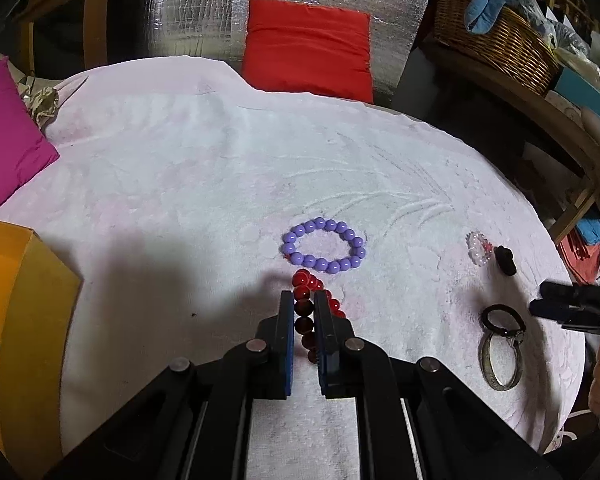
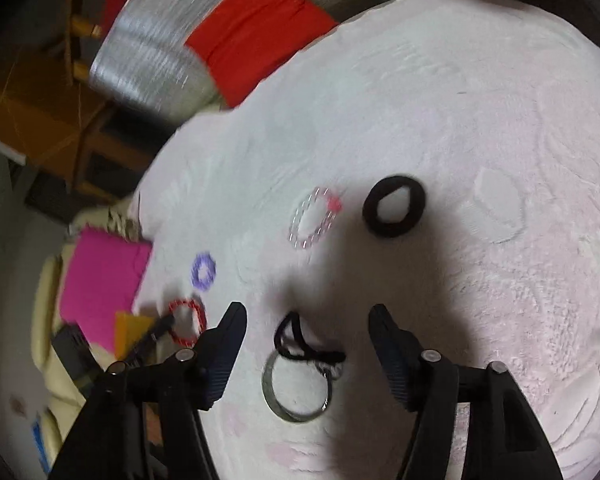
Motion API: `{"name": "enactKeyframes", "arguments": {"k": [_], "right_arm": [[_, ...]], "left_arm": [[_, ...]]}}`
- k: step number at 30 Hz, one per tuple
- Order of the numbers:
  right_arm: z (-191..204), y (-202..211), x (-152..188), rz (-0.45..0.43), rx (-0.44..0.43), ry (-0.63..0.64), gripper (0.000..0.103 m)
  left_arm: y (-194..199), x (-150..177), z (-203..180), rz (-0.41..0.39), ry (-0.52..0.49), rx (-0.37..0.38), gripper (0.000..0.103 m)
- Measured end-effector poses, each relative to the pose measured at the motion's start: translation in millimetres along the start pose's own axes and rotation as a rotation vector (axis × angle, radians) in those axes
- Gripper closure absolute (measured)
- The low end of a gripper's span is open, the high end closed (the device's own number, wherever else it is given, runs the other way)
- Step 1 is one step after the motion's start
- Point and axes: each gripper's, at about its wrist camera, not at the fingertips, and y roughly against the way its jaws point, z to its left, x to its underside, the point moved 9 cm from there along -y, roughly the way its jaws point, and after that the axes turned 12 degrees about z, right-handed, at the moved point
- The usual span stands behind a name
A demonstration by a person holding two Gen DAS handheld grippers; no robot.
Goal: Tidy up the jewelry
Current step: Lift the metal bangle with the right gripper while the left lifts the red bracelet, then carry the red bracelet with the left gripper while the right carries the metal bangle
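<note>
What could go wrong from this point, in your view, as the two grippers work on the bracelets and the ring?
1. The left gripper pinches only one side of the red bead bracelet; the smooth round beads might slip out on lifting.
2. The purple bead bracelet lies just beyond the red one, so a drag could nudge it.
3. The right gripper is open over the metal ring tied to a black cord; the cord may snag a finger.

Red bead bracelet [image 1: 305,307], glossy, between the left gripper [image 1: 303,300] fingers, which are black with blue pads. Purple bead bracelet [image 1: 324,246] just ahead of it. Pale pink towel [image 1: 220,168], embossed texture, beneath. Orange box [image 1: 16,300] to its left. Between the right gripper [image 2: 307,314] fingers: dull metal bangle [image 2: 296,390], black cord [image 2: 300,342].
</note>
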Motion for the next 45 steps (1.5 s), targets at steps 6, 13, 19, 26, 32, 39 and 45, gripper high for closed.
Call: {"name": "enactKeyframes", "arguments": {"k": [6, 13, 19, 26, 32, 39, 45], "right_arm": [[3, -28, 4, 0.041, 0.173, 0.104, 0.080], [8, -1, -11, -0.091, 0.139, 0.080, 0.097], [33, 38, -16, -0.185, -0.187, 0.085, 0.097], [46, 36, -16, -0.195, -0.230, 0.092, 0.097], [52, 38, -13, -0.198, -0.325, 0.068, 0.097], [39, 17, -17, -0.154, -0.243, 0.003, 0.097], [38, 20, -21, -0.175, -0.231, -0.005, 0.097]], "left_arm": [[-4, 3, -3, 0.017, -0.016, 0.002, 0.093], [-3, 3, 0, 0.018, -0.008, 0.004, 0.093], [-3, 2, 1, 0.014, 0.000, -0.001, 0.093], [-5, 2, -2, 0.019, -0.006, -0.005, 0.093], [-5, 2, 0, 0.019, -0.003, -0.007, 0.093], [-5, 2, 2, 0.019, 0.003, -0.012, 0.093], [2, -1, 12, 0.004, 0.014, 0.003, 0.093]]}}
